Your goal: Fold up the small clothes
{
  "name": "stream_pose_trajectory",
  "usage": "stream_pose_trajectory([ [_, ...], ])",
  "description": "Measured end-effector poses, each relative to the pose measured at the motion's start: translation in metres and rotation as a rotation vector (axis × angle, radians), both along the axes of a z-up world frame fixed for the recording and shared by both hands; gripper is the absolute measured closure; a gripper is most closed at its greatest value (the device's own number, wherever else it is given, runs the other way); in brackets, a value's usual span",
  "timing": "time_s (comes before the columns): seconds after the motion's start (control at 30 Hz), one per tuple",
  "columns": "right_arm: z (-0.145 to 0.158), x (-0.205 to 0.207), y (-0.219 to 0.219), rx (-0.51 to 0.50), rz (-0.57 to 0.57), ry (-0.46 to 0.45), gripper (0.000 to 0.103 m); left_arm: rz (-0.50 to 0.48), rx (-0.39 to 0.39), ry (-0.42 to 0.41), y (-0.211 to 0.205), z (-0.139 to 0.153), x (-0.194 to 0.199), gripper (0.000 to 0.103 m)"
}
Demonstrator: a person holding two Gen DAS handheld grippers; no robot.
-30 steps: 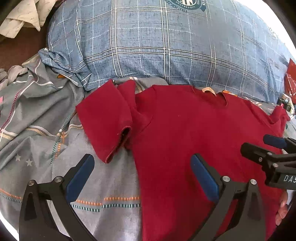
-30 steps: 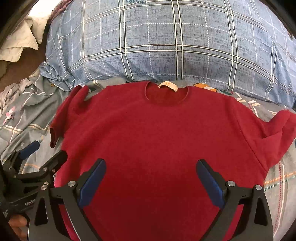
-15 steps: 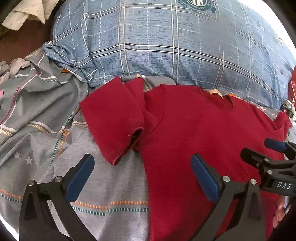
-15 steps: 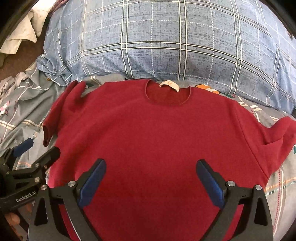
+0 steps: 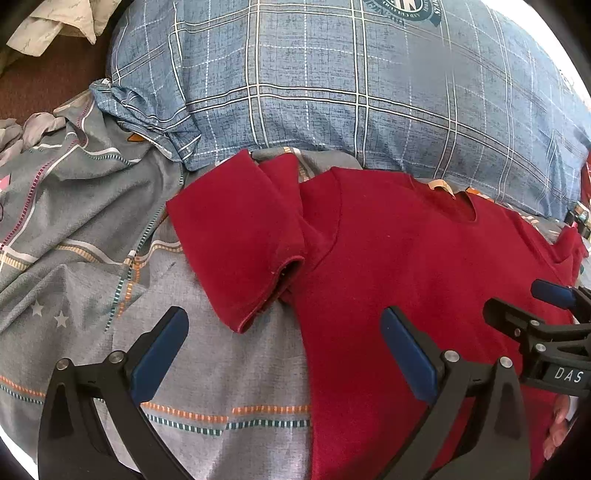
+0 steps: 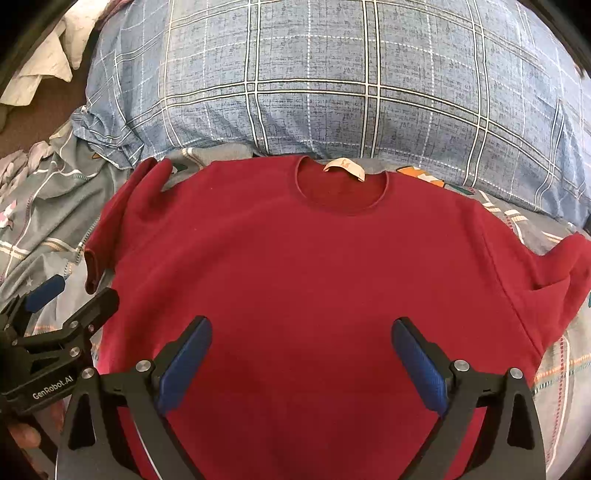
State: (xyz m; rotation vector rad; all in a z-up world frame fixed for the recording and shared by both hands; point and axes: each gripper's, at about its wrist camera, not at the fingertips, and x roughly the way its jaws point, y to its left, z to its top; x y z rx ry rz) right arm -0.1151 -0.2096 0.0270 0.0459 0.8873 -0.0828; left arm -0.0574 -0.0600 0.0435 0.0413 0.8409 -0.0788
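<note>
- Underneath everything lies a bed covered by a grey sheet point(image 5: 221, 373) with orange and teal dashed stripes, small stars and coloured lines; the sheet is rumpled on the side away from the shirt's body.
- Beyond the shirt's collar a large blue plaid pillow point(image 6: 332, 74) fills the far part of both views, its lower edge just beside the neckline.
- Past the pillow's corner, some pale crumpled cloth point(image 5: 55, 22) sits on a dark brown surface.
- Spread flat on the sheet, front up, is a dark red short-sleeved shirt point(image 6: 314, 277) with a round neck and a beige neck label point(image 6: 344, 168).
- One sleeve point(image 5: 240, 251) lies creased and angled out over the sheet, its hem opening showing; the other sleeve point(image 6: 554, 273) is bunched at the shirt's opposite edge.
- Low over the shirt's lower part, the left tool point(image 5: 284, 350) has its blue-padded fingers spread wide, holding nothing, one finger over the sheet, one over the red cloth.
- Likewise spread and empty, the right tool point(image 6: 301, 354) hangs over the shirt's middle.
</note>
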Motion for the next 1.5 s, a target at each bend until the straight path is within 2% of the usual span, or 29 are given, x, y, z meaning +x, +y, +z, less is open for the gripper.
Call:
stream_pose_trajectory([
  [0.6, -0.001, 0.011, 0.018, 0.001, 0.039, 0.005, 0.004, 0.029, -0.008, 0.008, 0.012, -0.001, 0.006, 0.0],
  [0.7, 0.0, 0.016, 0.023, 0.004, 0.053, 0.002, 0.006, 0.041, 0.005, 0.015, 0.021, 0.001, 0.008, 0.0],
  [0.77, 0.002, 0.019, 0.028, 0.013, 0.066, -0.005, 0.008, 0.082, 0.004, 0.013, 0.036, 0.003, 0.009, 0.0],
  [0.8, 0.004, 0.022, 0.031, 0.023, 0.081, -0.013, 0.01, 0.102, -0.007, 0.013, 0.045, 0.004, 0.009, 0.0],
  [0.93, 0.013, 0.038, 0.047, 0.087, 0.163, -0.037, 0.037, 0.212, -0.036, 0.03, 0.081, 0.006, 0.012, 0.0],
  [0.97, 0.016, 0.046, 0.053, 0.128, 0.204, -0.037, 0.043, 0.236, -0.038, 0.032, 0.088, 0.006, 0.013, 0.0],
  [1.1, 0.023, 0.069, 0.079, 0.178, 0.278, -0.041, 0.046, 0.283, -0.053, 0.037, 0.103, 0.005, 0.014, 0.0],
  [1.27, 0.021, 0.078, 0.114, 0.269, 0.378, 0.016, 0.044, 0.333, -0.021, 0.025, 0.115, 0.007, 0.016, 0.0],
  [1.33, 0.012, 0.077, 0.125, 0.269, 0.392, 0.039, 0.044, 0.362, -0.025, 0.012, 0.122, 0.008, 0.018, 0.0],
  [1.37, 0.006, 0.077, 0.129, 0.254, 0.389, 0.051, 0.048, 0.377, -0.029, 0.01, 0.125, 0.008, 0.019, 0.0],
  [1.4, -0.001, 0.081, 0.133, 0.239, 0.382, 0.068, 0.053, 0.388, -0.035, 0.012, 0.128, 0.008, 0.02, 0.0],
  [1.43, -0.008, 0.083, 0.136, 0.245, 0.384, 0.084, 0.083, 0.394, -0.042, 0.017, 0.129, 0.007, 0.022, 0.0],
  [1.47, -0.012, 0.085, 0.137, 0.268, 0.399, 0.096, 0.097, 0.395, -0.048, 0.02, 0.13, 0.006, 0.023, 0.0],
  [1.5, -0.014, 0.086, 0.137, 0.29, 0.406, 0.101, 0.097, 0.394, -0.052, 0.022, 0.13, 0.006, 0.024, 0.0],
])
